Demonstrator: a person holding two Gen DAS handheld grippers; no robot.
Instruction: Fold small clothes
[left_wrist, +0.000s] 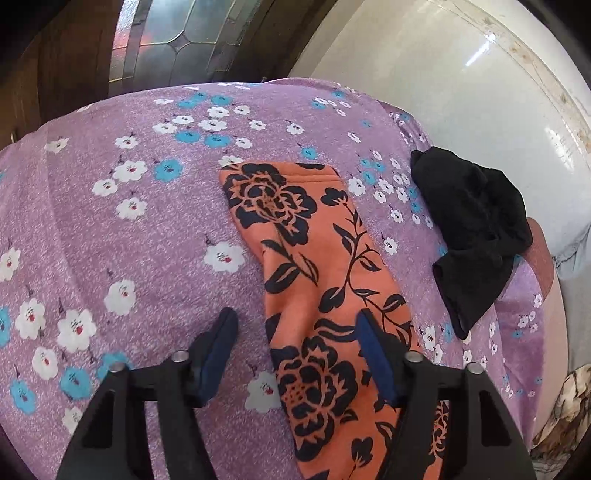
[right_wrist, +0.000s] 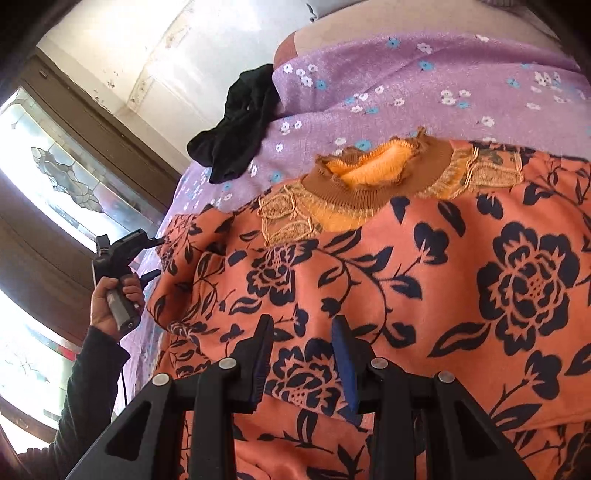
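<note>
The orange floral top (right_wrist: 424, 295) lies flat on the bed (left_wrist: 110, 221), collar towards the black garment (left_wrist: 476, 236) at its edge, sleeve stretched lengthwise; left gripper (left_wrist: 295, 332) spread astride the sleeve; right gripper (right_wrist: 303, 332) pinching a fold of the top.

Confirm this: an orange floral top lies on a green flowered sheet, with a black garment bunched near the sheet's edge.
Not quite: the sheet is purple, not green, as the left wrist view shows. The rest stands: the orange floral top lies on it, and the black garment is bunched near its edge.
</note>
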